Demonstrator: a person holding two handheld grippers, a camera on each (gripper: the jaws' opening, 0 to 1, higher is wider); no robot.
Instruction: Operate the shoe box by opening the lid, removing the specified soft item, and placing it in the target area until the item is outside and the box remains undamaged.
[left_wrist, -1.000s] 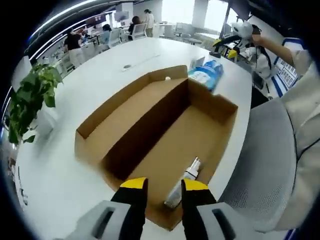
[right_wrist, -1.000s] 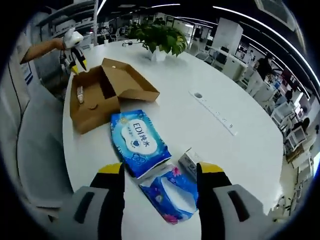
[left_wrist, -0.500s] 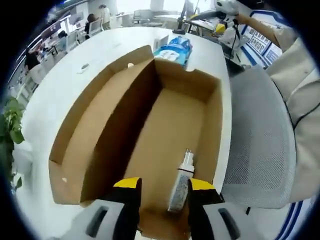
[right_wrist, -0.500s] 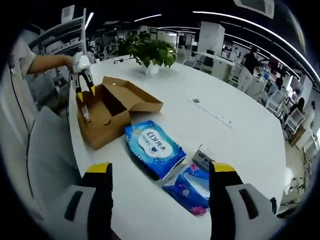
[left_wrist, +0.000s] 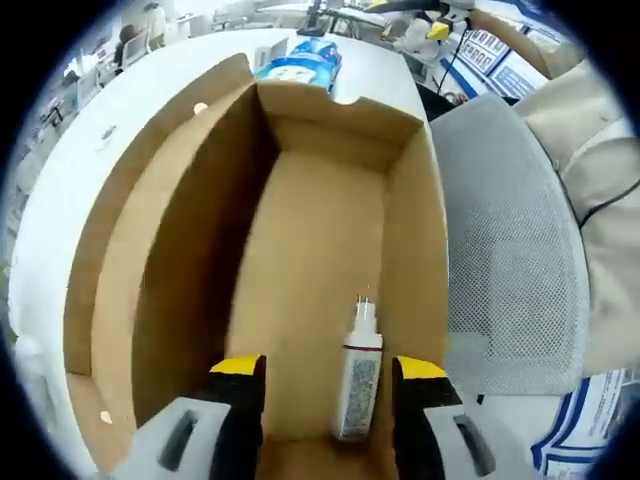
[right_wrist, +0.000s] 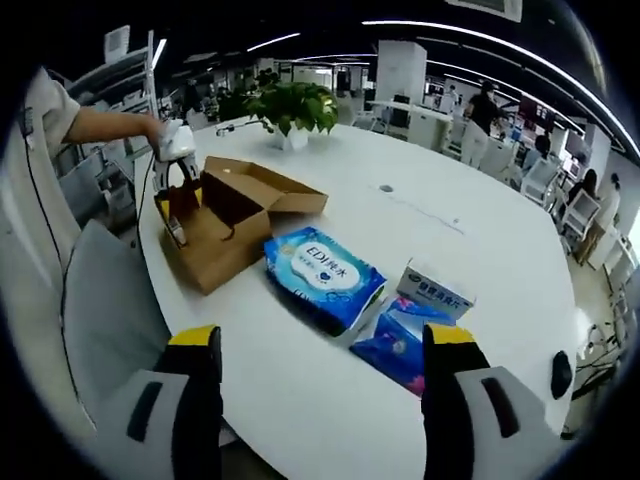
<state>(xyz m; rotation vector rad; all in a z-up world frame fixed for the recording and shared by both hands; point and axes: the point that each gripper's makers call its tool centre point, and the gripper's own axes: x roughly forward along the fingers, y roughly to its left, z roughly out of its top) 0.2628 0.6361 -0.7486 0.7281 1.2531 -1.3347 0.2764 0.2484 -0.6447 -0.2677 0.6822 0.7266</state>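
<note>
1. In the left gripper view, we look down into the open cardboard box (left_wrist: 300, 250), its lid (left_wrist: 150, 230) folded back to the left on the white table (left_wrist: 60, 190).
2. Inside the box, a small tube-like bottle (left_wrist: 356, 375) with a white cap lies on the floor near the right wall; we see nothing else in it.
3. Our left gripper (left_wrist: 326, 385) hovers over the near end of the box, jaws parted and gripping nothing, with the bottle between the yellow tips but not touched.
4. Past the far wall lies a blue wipes pack (left_wrist: 298, 66); a grey mesh chair (left_wrist: 510, 250) stands to the right.
5. In the right gripper view, our right gripper (right_wrist: 322, 350) is wide open and empty above the table (right_wrist: 470, 240).
6. There the wipes pack (right_wrist: 322, 277) lies outside, just beside the box (right_wrist: 225, 225), with a blue tissue pack (right_wrist: 400, 340) and a small white carton (right_wrist: 438, 291) nearby.
7. The left gripper (right_wrist: 178, 200) dips into the box's far end, and a potted plant (right_wrist: 290, 105) stands behind.
</note>
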